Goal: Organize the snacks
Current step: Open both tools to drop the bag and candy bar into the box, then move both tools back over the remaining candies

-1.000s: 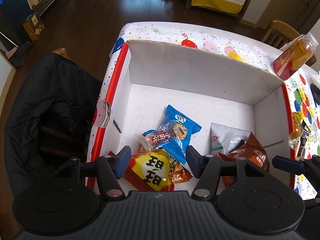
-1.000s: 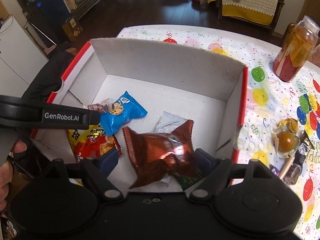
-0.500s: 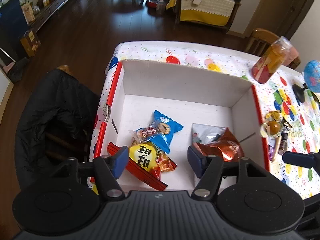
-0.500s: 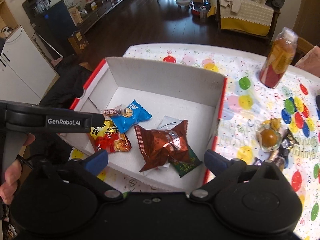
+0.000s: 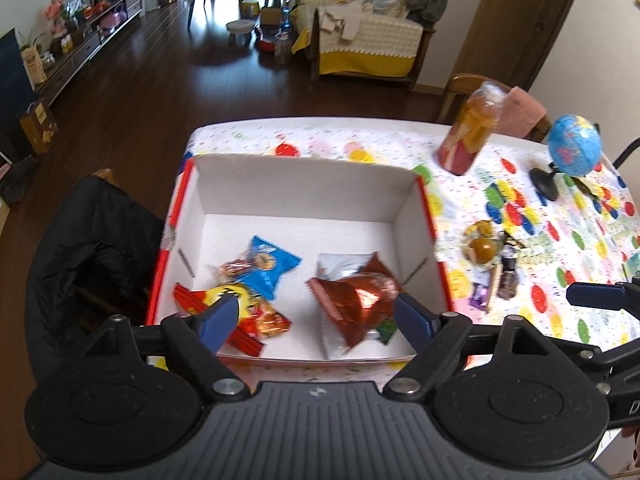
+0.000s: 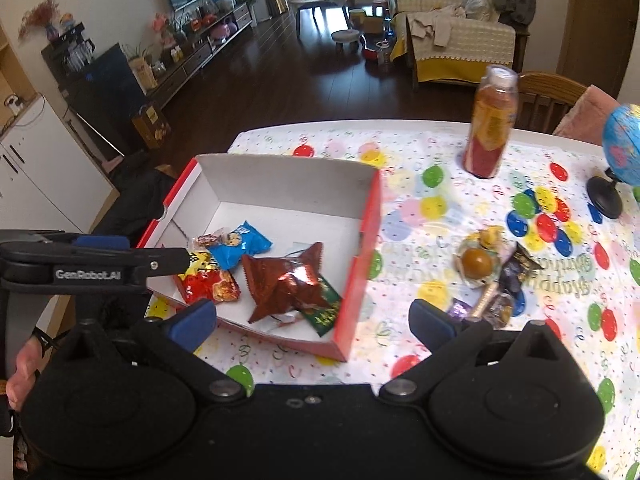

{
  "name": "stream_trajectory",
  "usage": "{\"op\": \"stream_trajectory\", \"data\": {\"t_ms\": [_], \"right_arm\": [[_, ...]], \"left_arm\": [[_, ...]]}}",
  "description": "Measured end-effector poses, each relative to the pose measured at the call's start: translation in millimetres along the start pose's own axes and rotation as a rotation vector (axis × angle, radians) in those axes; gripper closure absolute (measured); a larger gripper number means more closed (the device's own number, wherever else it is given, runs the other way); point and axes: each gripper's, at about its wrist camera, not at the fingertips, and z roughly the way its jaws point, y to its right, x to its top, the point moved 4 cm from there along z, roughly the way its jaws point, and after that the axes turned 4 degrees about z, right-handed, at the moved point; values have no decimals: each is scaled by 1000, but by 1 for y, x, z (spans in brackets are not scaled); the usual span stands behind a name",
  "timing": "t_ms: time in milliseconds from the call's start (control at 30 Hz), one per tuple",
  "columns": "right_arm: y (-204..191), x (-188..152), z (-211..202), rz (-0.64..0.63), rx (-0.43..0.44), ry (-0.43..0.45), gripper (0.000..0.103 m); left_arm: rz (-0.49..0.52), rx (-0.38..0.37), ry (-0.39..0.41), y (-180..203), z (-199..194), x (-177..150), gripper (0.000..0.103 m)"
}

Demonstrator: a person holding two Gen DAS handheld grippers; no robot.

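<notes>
A white cardboard box with red sides (image 5: pixel 304 188) (image 6: pixel 288 180) stands on the balloon-print tablecloth. In it lie a brown foil packet (image 5: pixel 356 300) (image 6: pixel 288 280), a blue cookie packet (image 5: pixel 268 268) (image 6: pixel 240 244), a red-yellow packet (image 5: pixel 256 314) (image 6: pixel 206 280) and a green packet (image 6: pixel 326 312). Several loose snacks (image 5: pixel 490 268) (image 6: pixel 486 276) lie on the cloth right of the box. My left gripper (image 5: pixel 316 318) is open and empty above the box's near edge. My right gripper (image 6: pixel 314 322) is open and empty above the box's near right corner.
A juice bottle (image 5: pixel 468 132) (image 6: pixel 490 120) stands at the back of the table, a small globe (image 5: pixel 572 148) (image 6: pixel 624 152) to its right. A chair with a black jacket (image 5: pixel 92 240) stands left of the table. Wooden chairs (image 6: pixel 548 100) stand behind it.
Both grippers have pulled back and up from the box and opened wider. The brown packet, earlier between the right fingers, now lies in the box. More of the table shows.
</notes>
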Motion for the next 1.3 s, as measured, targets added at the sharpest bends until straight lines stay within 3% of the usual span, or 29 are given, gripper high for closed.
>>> {"op": "stream_trajectory", "data": {"t_ms": [67,200,633,733,833,1033,1300], "right_arm": [[14,-2,-6,9,-6,9,0],[46,-9,-18,34,-9,11,0],[161,-20,-43,36,-77,22,0],[188,-18,-42,41,-103,29,5],[210,-15,-37,46,-109,22,5],[252,-1,-16,82,-120,-4,9],[273,17,34,93,-99,-51,14]], "left_arm": [[2,-6,5,12,-2,-1,17],[2,-25,23,38,-2,-3,2],[24,-53,14,143,30,0,2],[36,-52,14,167,41,8,2],[32,-55,0,185,58,15,2],[-2,21,-51,204,101,15,2],[26,86,-100,223,150,4,2]]}}
